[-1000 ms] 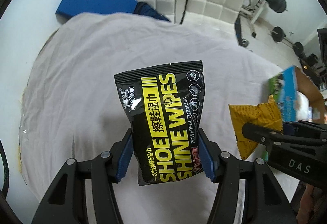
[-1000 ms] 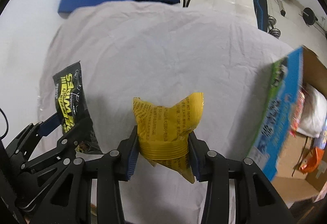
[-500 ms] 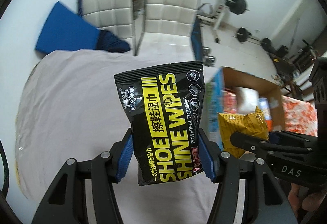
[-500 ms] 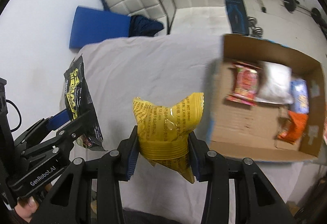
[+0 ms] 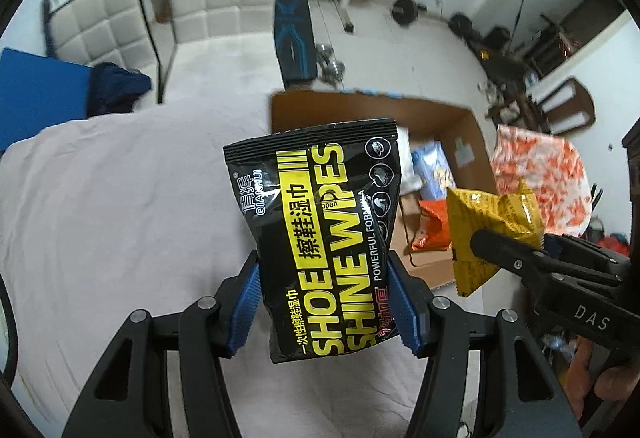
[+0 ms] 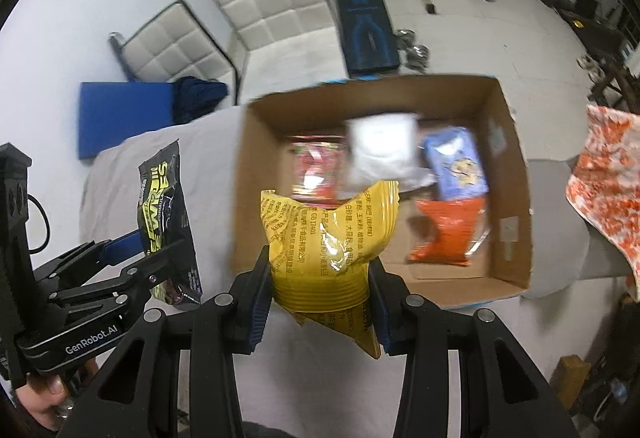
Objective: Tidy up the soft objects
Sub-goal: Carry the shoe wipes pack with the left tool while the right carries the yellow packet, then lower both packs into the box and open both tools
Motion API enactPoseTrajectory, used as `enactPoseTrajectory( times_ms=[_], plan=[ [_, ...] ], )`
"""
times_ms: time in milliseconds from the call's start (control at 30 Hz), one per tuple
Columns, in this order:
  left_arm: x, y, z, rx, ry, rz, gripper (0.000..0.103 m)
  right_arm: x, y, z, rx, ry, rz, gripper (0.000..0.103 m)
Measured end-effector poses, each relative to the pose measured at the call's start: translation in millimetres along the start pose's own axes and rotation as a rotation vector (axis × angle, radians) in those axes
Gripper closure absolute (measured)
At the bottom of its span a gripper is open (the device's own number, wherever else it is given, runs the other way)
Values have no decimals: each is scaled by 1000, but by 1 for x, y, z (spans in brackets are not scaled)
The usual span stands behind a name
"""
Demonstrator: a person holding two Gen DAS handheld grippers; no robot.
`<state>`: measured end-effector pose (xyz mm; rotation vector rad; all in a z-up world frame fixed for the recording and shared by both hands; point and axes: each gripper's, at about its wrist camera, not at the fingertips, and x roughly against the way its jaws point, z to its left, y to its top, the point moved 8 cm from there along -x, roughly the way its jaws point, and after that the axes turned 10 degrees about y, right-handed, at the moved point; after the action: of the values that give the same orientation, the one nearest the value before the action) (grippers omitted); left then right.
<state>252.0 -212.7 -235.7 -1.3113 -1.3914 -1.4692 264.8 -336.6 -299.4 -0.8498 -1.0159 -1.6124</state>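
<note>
Left gripper, blue-padded fingers closed on the lower half of a glossy black-and-yellow "SHOE SHINE WIPES" foil pouch, held upright in the air above a table draped in pale wrinkled cloth. Right gripper, fingers clamped on a crinkled yellow plastic snack packet, held aloft at the near left edge of an open brown cardboard box. Inside the box lie a white soft packet, a blue packet, an orange packet and a red-pink packet. Behind the table: two white quilted chairs, a blue mat, a weight bench. An orange-and-white patterned cloth hangs at right.
</note>
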Motion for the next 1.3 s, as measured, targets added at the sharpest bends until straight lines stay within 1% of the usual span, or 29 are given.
enactPoseTrajectory(
  times_ms=[167, 267, 333, 467, 633, 733, 900, 1000, 1100, 1200, 1233, 1300],
  plan=[
    [-45, 8, -23, -16, 17, 95, 47, -40, 3, -48, -40, -12, 65, 58],
    [-73, 10, -32, -16, 20, 160, 47, -66, 1, -63, -51, -10, 106, 58],
    [-93, 8, -36, -22, 27, 208, 47, -81, -1, -72, -57, -8, 131, 58],
    [-121, 5, -37, -20, 37, 278, 47, -106, -5, -84, -60, -5, 173, 58],
    [-146, 1, -40, -25, 59, 318, 47, -129, -8, -94, -57, 2, 210, 58],
    [-153, 0, -45, -27, 66, 329, 46, -140, -9, -97, -58, 14, 233, 57],
    [-161, -2, -49, -45, 144, 337, 46, -158, -12, -105, -66, 10, 276, 53],
    [-161, -4, -55, -66, 164, 330, 45, -163, -14, -113, -81, -1, 286, 50],
    [-160, -8, -62, -74, 164, 332, 44, -163, -15, -117, -95, -4, 279, 42],
    [-156, -8, -67, -71, 166, 316, 35, -157, -15, -119, -97, -12, 263, 40],
    [-153, -5, -65, -72, 168, 307, 34, -155, -15, -118, -95, -12, 258, 40],
    [-146, -3, -70, -72, 168, 284, 34, -149, -16, -119, -87, -23, 243, 34]
  ],
)
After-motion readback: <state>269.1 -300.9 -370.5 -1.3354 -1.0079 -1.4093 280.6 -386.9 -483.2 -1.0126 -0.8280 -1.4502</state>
